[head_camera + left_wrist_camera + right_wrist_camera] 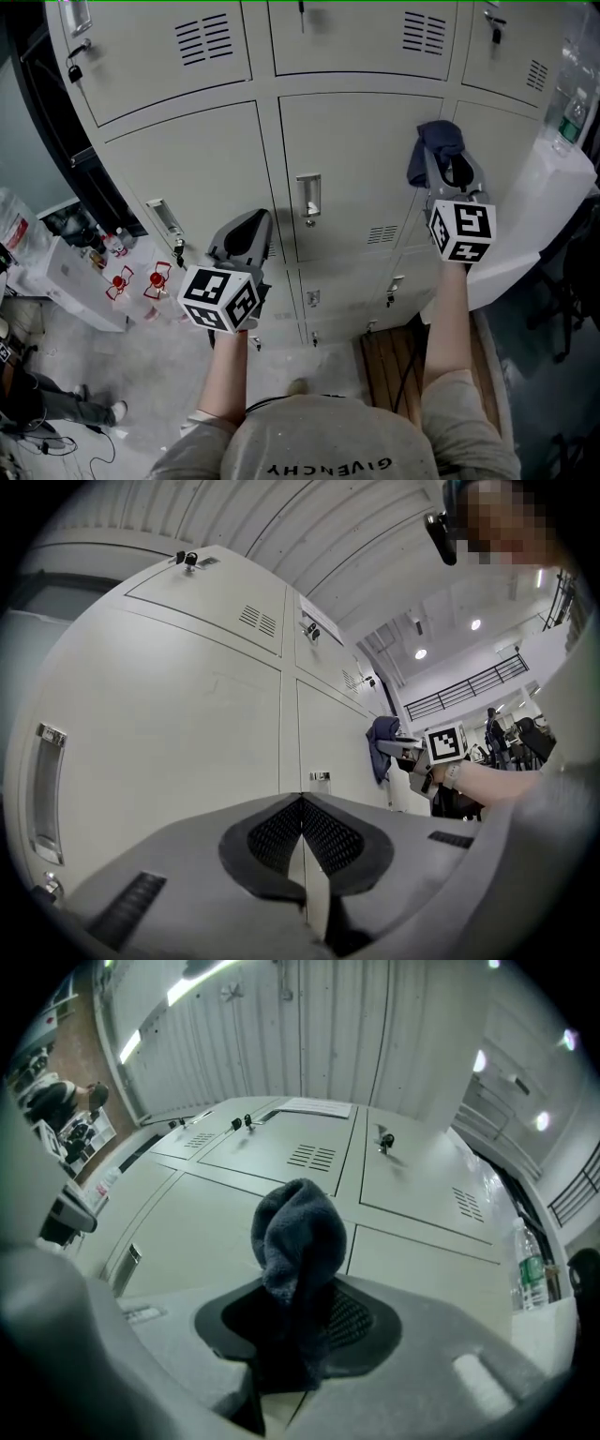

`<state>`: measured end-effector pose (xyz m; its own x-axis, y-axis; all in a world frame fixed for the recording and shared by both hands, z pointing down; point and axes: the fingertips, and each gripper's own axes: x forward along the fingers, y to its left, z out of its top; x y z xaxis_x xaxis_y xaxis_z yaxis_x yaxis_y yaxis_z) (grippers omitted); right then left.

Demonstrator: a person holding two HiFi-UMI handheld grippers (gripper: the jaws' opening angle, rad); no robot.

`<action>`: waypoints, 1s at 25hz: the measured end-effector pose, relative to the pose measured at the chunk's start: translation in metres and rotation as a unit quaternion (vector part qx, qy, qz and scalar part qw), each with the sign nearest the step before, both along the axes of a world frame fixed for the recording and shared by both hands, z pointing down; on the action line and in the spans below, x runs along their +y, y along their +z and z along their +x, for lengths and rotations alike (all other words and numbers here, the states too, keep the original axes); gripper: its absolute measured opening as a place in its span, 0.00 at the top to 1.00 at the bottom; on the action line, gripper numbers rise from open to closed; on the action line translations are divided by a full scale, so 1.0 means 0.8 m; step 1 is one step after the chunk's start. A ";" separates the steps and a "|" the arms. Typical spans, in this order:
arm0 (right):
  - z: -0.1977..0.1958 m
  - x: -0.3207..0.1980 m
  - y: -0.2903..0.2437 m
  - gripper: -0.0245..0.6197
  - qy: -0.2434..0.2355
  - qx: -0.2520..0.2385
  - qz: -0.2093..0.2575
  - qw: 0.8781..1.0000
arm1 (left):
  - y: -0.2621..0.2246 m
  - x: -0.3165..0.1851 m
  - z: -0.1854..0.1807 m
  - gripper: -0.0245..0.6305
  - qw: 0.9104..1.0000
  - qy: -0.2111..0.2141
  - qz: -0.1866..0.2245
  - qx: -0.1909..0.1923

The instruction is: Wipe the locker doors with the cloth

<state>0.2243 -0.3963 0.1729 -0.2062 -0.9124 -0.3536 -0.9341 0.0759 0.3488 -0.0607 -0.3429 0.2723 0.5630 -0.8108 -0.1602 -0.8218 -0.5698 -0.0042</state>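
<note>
Now cloth [298,1232] pinched between right gripper [295,1327] fingers [361,1321], protruding beyond

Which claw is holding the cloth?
The right claw, shut on the dark blue cloth; the left claw is shut with nothing in it.

Grey floor [141,366] spreads below and left of the left gripper [246,230]. Lockers [356,178] stand on it. Cables [66,441] lie far left of that gripper, and wooden boards [386,361] lie below the right gripper [448,169].
</note>
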 end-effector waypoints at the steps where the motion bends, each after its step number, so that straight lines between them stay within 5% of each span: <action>1: -0.005 0.003 0.000 0.77 -0.008 -0.007 -0.001 1.000 | 0.001 0.000 -0.001 0.96 1.000 0.000 -0.001 0.000; 7: -0.112 0.015 0.023 0.77 -0.110 0.041 -0.032 0.993 | 0.008 0.000 -0.009 0.96 1.000 -0.004 -0.007 0.003; 14: -0.226 0.019 0.069 0.77 -0.144 0.124 -0.057 0.980 | 0.012 0.002 -0.028 0.96 1.000 -0.018 -0.012 0.003; 25: -0.227 0.010 0.084 0.78 -0.088 0.191 -0.045 0.977 | 0.017 0.001 -0.037 0.96 1.000 -0.027 -0.016 -0.001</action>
<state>0.0430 -0.3880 0.2400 -0.4637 -0.8749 -0.1398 -0.7072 0.2704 0.6533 -0.0907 -0.3419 0.2859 0.5186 -0.8446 -0.1330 -0.8513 -0.5246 0.0122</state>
